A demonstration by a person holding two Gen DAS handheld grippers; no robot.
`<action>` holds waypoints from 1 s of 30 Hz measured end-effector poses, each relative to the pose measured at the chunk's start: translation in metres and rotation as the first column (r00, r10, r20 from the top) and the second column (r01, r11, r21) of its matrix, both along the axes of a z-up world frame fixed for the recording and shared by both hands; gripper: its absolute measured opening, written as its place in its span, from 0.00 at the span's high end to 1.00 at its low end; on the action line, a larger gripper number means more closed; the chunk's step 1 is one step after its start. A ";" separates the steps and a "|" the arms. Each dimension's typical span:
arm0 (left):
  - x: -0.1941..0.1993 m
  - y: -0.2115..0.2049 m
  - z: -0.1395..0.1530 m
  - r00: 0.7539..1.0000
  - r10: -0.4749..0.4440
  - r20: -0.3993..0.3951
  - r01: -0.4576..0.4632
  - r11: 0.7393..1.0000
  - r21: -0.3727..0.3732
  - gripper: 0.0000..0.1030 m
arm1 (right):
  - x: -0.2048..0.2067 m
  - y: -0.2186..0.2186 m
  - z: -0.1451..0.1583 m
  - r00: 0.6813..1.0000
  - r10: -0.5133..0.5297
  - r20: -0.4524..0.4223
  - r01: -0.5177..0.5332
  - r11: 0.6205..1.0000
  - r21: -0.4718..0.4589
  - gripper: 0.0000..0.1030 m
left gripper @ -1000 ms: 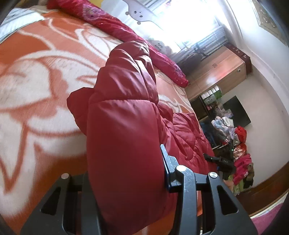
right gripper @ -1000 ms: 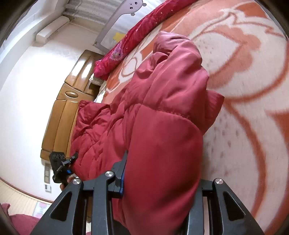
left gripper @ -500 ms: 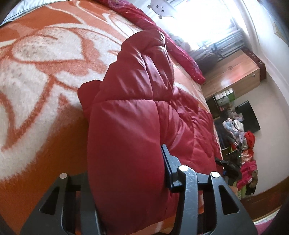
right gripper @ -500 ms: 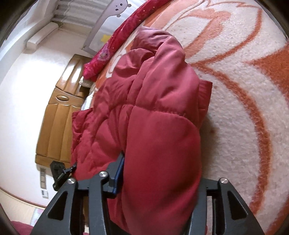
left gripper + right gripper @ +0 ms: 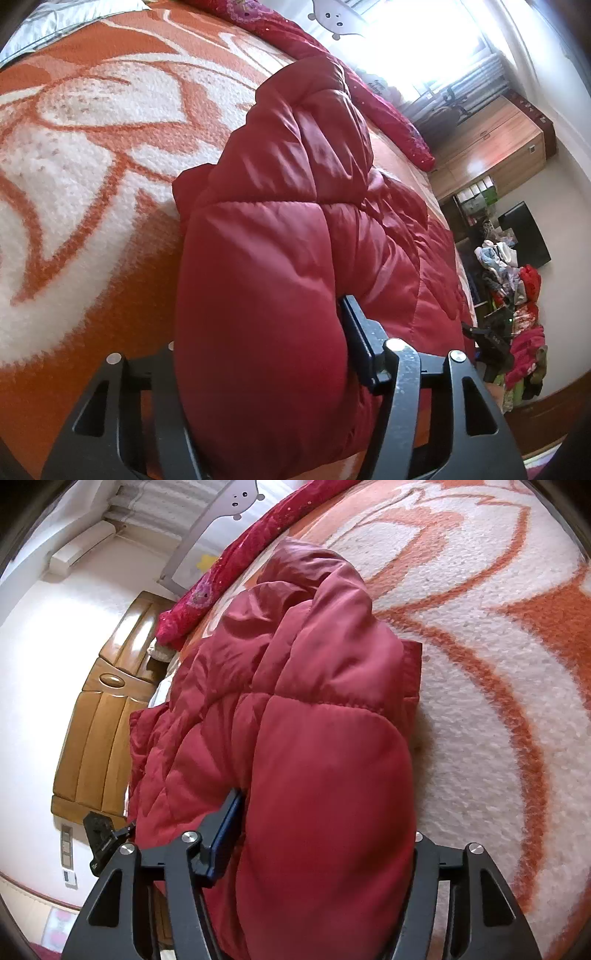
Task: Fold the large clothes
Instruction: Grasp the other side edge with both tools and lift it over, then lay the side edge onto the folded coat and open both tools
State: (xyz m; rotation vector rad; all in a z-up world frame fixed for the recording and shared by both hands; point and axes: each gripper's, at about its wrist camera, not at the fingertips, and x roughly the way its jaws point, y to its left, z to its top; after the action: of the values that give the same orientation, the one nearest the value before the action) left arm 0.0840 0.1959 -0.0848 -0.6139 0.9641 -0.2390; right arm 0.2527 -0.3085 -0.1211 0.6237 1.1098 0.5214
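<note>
Garment: a red quilted puffer jacket of smooth, shiny fabric (image 5: pixel 280 236) is lying on the bed, over an orange and white fleecy blanket with a large floral pattern (image 5: pixel 92 155); its nearer edge is gathered into two thick rolls, one in each gripper.
Left gripper (image 5: pixel 258 354): clenched on a padded roll of the jacket; the fabric bulges out between the jaws, and the blue pad of one finger (image 5: pixel 356 343) is pressed into it.
Right gripper (image 5: pixel 321 853): likewise clamped on a fat fold of the jacket (image 5: pixel 295 709), with the blue-padded finger (image 5: pixel 225 834) sunk into the filling.
Weight: judged light for its bulk, the volume being mostly filling and air.
Stiffness: judged soft and springy; a fold is expected to puff back open unless pressed flat.
Surface: the sheen suggests slippery cloth, so a shallow pinch may slide off.
Fragility: none is expected, though thin shell fabric can be snagged by hard edges.
Where to hold: deep bites across a full padded roll near the edge, well apart from each other, are judged the most secure, as taken here.
Background: a magenta bolster (image 5: pixel 258 550) is lying along the far side of the bed.
</note>
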 end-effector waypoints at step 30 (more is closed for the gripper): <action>-0.036 -0.001 0.077 0.982 0.123 0.144 -0.162 0.939 0.302 0.34 | -0.029 -0.027 0.066 0.967 -0.191 0.169 0.218 0.963 -0.158 0.26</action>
State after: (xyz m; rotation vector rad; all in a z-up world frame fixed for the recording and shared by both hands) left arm 0.0475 0.1949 -0.0083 -0.3697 0.8122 0.0075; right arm 0.2234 -0.3357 -0.0546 0.5282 0.9225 0.2835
